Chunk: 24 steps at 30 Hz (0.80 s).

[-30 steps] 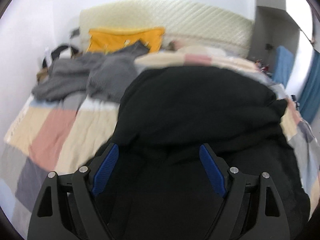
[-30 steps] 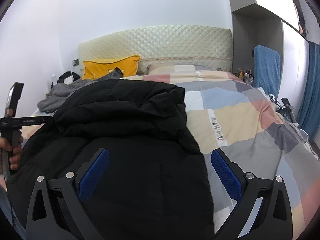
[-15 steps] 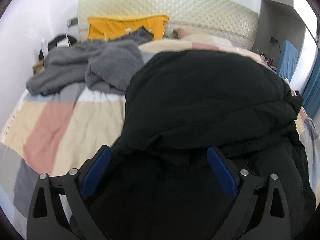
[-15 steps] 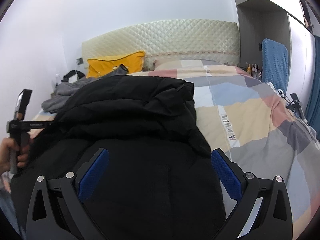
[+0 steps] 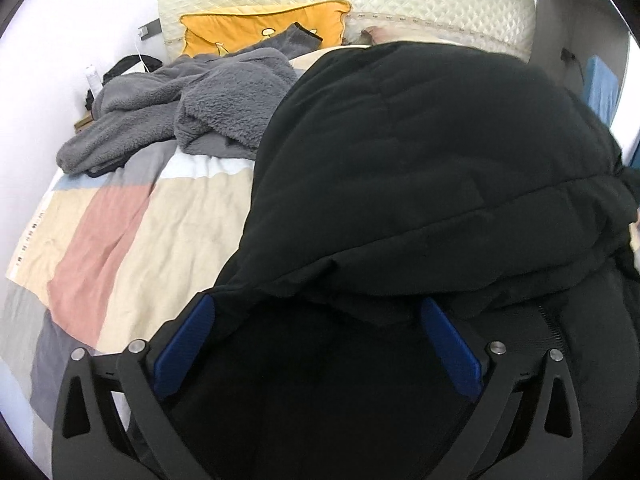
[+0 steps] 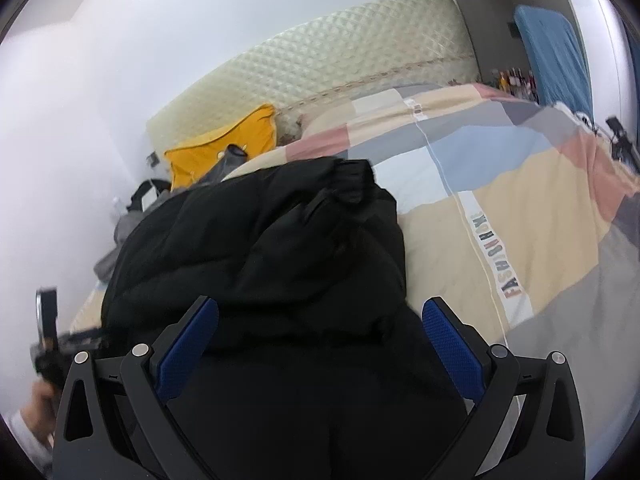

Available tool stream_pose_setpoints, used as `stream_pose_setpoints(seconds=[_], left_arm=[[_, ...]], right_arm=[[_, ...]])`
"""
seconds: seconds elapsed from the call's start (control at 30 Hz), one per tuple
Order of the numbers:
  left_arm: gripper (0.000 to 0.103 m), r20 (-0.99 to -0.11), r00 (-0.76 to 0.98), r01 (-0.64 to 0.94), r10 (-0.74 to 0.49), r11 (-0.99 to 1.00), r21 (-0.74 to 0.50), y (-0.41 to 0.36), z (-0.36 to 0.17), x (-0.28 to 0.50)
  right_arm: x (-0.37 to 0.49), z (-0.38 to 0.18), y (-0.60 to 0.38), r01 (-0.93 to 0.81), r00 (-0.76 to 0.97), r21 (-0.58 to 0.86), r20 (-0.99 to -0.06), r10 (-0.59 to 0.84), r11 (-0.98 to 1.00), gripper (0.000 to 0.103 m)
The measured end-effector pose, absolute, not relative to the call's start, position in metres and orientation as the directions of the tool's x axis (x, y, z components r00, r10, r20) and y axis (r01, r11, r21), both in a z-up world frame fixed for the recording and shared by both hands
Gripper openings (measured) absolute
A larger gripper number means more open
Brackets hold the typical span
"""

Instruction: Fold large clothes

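Bedroom scene, patchwork quilt spread over the bed. Black padded jacket is laid on the quilt, bulky, quilted seams visible, upper part doubled back over the lower part with a thick fold edge across the middle. Left gripper is positioned over the jacket's near part, jaws wide apart, nothing clamped. Right gripper is likewise spread wide over the near black fabric, nothing gripped.

Only in the left view: grey fleece garment heaped just beside the jacket, in front of the yellow pillow. Only in the right view: the quilt's lettered strip, blue fabric by the wall, and the other handheld device at the left edge.

Compared with a second ago, the right view is seen tilted and blurred; the left view is closer to the fold, jaws wider.
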<state>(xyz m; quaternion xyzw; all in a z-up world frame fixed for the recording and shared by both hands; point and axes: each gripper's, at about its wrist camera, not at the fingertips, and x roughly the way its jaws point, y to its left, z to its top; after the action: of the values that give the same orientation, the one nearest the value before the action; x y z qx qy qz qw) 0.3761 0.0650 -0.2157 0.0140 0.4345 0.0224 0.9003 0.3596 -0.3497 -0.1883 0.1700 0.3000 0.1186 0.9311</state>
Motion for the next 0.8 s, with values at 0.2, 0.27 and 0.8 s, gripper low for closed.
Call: stream_pose_setpoints(seconds=[0.2,0.27,0.8], left_arm=[[0.102,-0.750,0.647,-0.094,0.139,0.990,0.103,0.077,-0.208,0.375],[0.102,-0.747,0.643,-0.125,0.168,0.986,0.115,0.085,-0.206,0.373],[0.103,-0.754,0.625,-0.323,0.202,0.946,-0.014,0.150,-0.214,0.390]], right_arm=[[0.384,-0.186,-0.345,-0.174,0.784,0.471,-0.466,0.411,0.865,0.095],[0.391,-0.184,-0.338,-0.184,0.776,0.460,-0.474,0.416,0.868,0.086],[0.390,-0.171,-0.300,-0.225,0.805,0.391,-0.441,0.396,0.892,0.018]])
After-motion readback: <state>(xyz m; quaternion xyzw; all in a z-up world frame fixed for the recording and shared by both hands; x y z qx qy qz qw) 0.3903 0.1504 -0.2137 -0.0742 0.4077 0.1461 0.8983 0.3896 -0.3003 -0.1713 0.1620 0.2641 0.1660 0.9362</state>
